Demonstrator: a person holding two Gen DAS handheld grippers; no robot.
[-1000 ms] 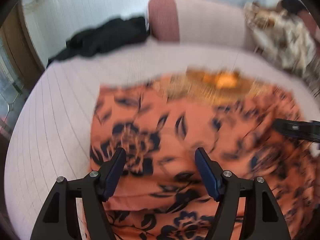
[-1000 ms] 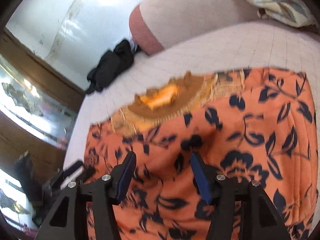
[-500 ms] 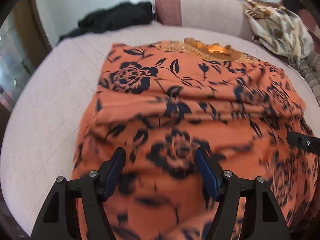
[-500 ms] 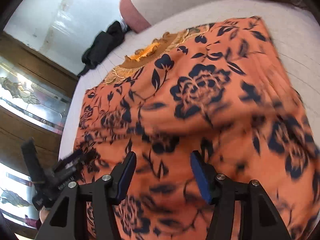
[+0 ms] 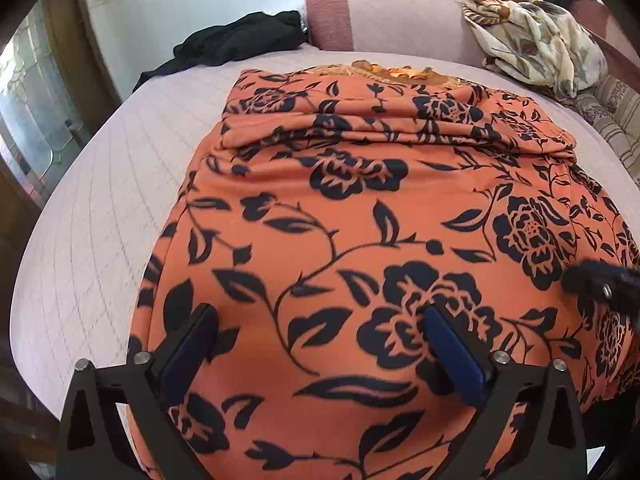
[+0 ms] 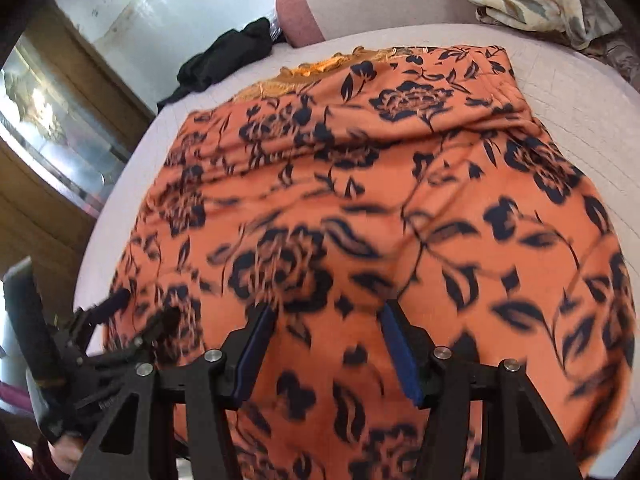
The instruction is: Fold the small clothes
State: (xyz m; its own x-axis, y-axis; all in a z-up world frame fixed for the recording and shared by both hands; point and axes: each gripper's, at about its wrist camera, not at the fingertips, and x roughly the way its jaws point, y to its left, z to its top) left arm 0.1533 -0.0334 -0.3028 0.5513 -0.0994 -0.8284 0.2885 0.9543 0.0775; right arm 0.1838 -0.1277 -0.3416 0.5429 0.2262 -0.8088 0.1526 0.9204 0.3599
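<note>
An orange garment with a dark floral print (image 5: pixel 360 208) lies spread on the pale quilted bed (image 5: pixel 100 208), its gold embroidered neckline (image 5: pixel 400 72) at the far end and a folded ridge across its upper part. It also fills the right wrist view (image 6: pixel 360 200). My left gripper (image 5: pixel 320 344) is open and empty above the garment's near part. My right gripper (image 6: pixel 326 340) is open and empty above the near part too. The right gripper's tip shows in the left wrist view (image 5: pixel 600 284); the left gripper shows in the right wrist view (image 6: pixel 120 328).
A black garment (image 5: pixel 240 44) lies at the bed's far left. A pink bolster (image 5: pixel 384 20) runs along the head. A cream floral cloth (image 5: pixel 536 44) is heaped at the far right. A wooden cabinet with glass (image 6: pixel 52 128) stands left of the bed.
Both grippers have drawn back toward the near end of the garment, still open. More of the garment shows now, with a folded ridge across its upper part.
</note>
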